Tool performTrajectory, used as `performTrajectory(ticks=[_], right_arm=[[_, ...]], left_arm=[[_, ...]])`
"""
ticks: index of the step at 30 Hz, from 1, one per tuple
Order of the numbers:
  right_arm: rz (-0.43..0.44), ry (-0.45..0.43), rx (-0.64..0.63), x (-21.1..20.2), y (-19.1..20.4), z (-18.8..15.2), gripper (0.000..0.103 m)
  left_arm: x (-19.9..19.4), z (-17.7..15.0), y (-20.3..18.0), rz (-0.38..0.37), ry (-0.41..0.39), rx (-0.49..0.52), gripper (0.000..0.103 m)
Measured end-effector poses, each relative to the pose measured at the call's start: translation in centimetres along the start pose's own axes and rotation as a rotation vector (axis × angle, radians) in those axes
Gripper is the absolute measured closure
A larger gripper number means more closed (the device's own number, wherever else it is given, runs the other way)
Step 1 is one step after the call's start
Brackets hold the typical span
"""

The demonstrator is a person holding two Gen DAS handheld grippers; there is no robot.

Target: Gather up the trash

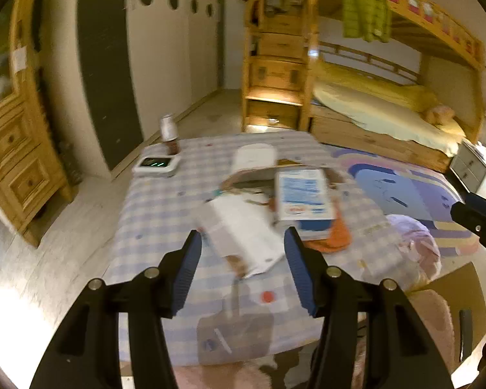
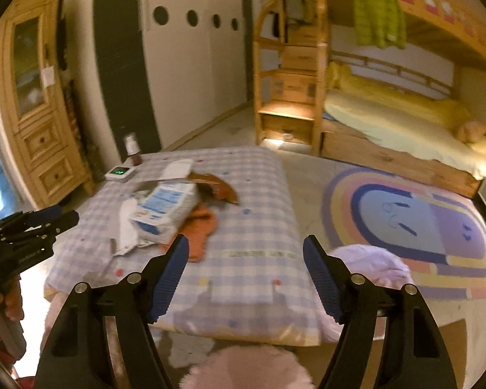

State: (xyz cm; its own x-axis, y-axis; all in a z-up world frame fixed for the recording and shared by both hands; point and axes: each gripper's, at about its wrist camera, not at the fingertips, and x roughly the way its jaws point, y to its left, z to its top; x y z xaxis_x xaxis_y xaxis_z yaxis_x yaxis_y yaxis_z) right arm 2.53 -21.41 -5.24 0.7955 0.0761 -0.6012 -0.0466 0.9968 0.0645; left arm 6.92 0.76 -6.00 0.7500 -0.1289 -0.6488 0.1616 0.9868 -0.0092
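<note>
Clearly, nothing is gripped yet: the left gripper (image 1: 241, 253) and the right gripper (image 2: 245, 270) are both held spread and empty above the near edge of the checked table (image 2: 249, 201). The trash is heaped toward the table's middle: a white paper wrapper (image 1: 243, 236), a blue-and-white carton (image 2: 165, 209) lying on its side, and brown torn cardboard (image 2: 218, 186) behind it. The wrapper is judged light and flimsy, best pinched at an edge; the carton, stiff but crushable, is better taken across its narrow sides.
</note>
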Motion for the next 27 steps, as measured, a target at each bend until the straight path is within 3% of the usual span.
performTrajectory(ticks=[4,11,16,19,27], right_arm=[[0.055,0.016,-0.003,1.6,1.9,0.7,0.030],[0.056,0.068,-0.046,4.8,3.2,1.8,0.031],[0.076,0.107,-0.107,7.3,3.6,2.5,0.042],[0.079,0.116,-0.131,8.6,3.5,3.0,0.047],[0.121,0.108,-0.205,11.9,5.8,5.9,0.046]], left_arm=[[0.0,-0.4,2.2,0.027,0.007,-0.031,0.051],[1.0,-0.7,4.9,0.038,0.026,-0.095,0.051],[2.9,-0.2,5.3,0.043,0.046,-0.105,0.047],[4.1,0.3,5.5,0.044,0.054,-0.112,0.044],[6.9,2.9,6.4,0.058,0.057,-0.122,0.043]])
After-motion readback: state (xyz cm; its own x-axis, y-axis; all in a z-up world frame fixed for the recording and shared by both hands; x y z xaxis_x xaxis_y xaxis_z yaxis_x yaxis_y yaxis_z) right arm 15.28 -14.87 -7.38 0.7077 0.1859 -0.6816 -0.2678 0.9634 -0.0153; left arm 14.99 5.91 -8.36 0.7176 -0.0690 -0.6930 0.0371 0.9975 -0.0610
